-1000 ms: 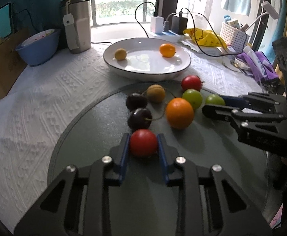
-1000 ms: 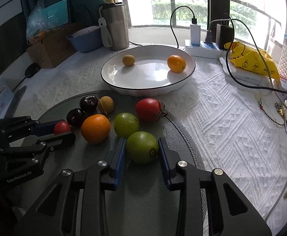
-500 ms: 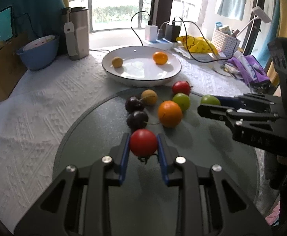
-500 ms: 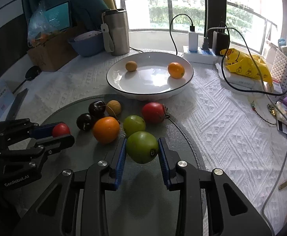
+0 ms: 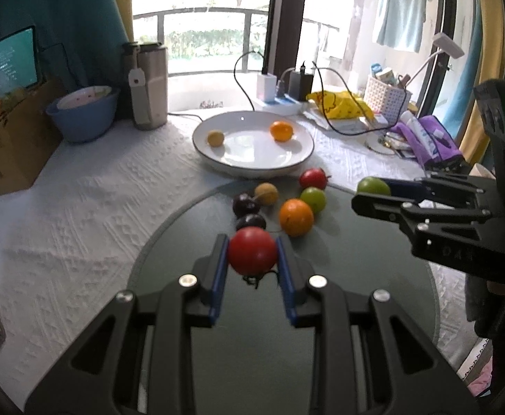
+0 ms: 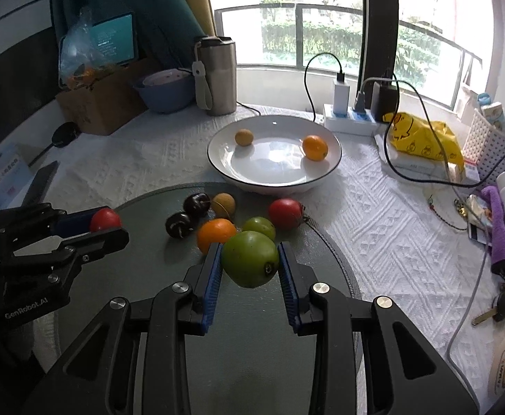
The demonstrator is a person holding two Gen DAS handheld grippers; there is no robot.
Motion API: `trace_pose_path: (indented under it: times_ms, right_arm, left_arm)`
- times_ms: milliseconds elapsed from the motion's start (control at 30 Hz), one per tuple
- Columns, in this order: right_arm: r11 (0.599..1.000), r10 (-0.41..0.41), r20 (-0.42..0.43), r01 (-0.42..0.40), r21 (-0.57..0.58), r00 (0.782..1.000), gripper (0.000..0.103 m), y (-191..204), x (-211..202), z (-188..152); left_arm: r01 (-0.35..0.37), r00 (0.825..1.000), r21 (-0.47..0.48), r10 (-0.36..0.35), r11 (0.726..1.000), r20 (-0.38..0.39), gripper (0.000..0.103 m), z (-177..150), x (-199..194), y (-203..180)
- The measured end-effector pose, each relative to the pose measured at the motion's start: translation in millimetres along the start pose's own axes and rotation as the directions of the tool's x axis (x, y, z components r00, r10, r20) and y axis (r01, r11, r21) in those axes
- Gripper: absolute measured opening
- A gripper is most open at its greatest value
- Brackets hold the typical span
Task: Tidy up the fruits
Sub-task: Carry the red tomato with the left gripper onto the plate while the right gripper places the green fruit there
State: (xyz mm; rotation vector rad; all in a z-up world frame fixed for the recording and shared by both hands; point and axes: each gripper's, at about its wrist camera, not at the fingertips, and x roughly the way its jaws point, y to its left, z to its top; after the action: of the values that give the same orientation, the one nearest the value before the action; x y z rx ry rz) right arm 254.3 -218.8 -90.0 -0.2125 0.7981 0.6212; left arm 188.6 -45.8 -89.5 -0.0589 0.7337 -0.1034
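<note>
Both grippers are loaded. The left gripper (image 5: 252, 259) has its blue-padded fingers clamped on a small round red tomato (image 5: 252, 255), held clear above the dark round glass turntable (image 5: 356, 269), a bit of stem dangling under it. The right gripper (image 6: 250, 264) is pinched onto a round green fruit (image 6: 250, 258), also up off the glass.

To the containers. The wide white ceramic plate with a dark rim (image 6: 333, 167) sits on the white textured tablecloth (image 6: 373, 221), just past the turntable's far edge, and holds two things, well apart: a small tan-yellow round fruit (image 6: 244, 137) on its left side and a small orange citrus (image 6: 315, 148) on its right. Far left, a blue plastic bowl (image 5: 79, 122) has something pale nested inside; what, I cannot tell. Far right, a white woven plastic basket (image 6: 491, 148) carries bottles, cut off by the frame edge.

On the glass between grippers and plate there is a loose cluster: a large orange (image 5: 296, 217), a second green fruit (image 5: 313, 199), another red tomato (image 5: 312, 178), a tan round fruit (image 5: 266, 193) and two dark purple plums (image 5: 244, 204). In the left view, the nearer plum is partly hidden behind the held tomato; in the right view, the green fruit in the grip covers part of the orange and the loose green one.
</note>
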Motion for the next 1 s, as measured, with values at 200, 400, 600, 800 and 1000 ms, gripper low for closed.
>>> trace_pose_path:
  times_ms: [200,400,600,800,1000]
  right_arm:
    - [1.0,-0.011,0.033,0.011,-0.005,0.999,0.034,7.7,-12.7,8.1]
    - [1.0,-0.027,0.067,0.027,-0.009,0.997,0.034,10.0,-20.5,20.8]
    - [0.999,-0.041,0.093,0.043,-0.016,0.995,0.034,9.1,-22.6,37.9]
    - [0.998,-0.051,0.103,0.053,-0.02,0.993,0.034,4.4,-17.1,54.1]
    - [0.998,-0.059,0.103,0.06,-0.012,0.993,0.034,-5.4,-5.9,66.3]
  left_arm:
    - [0.0,0.999,0.005,0.0,1.0,0.038,0.028,8.8,-12.3,7.2]
    - [-0.004,0.997,0.022,0.002,1.0,0.076,0.028,24.8,-20.9,15.2]
    - [0.007,0.995,0.027,-0.01,1.0,0.103,0.028,42.9,-18.6,22.3]
    - [0.016,0.991,0.038,-0.021,0.999,0.13,0.028,62.8,-12.2,26.9]
    - [0.017,0.99,0.064,-0.026,0.998,0.138,0.028,81.7,4.1,31.2]
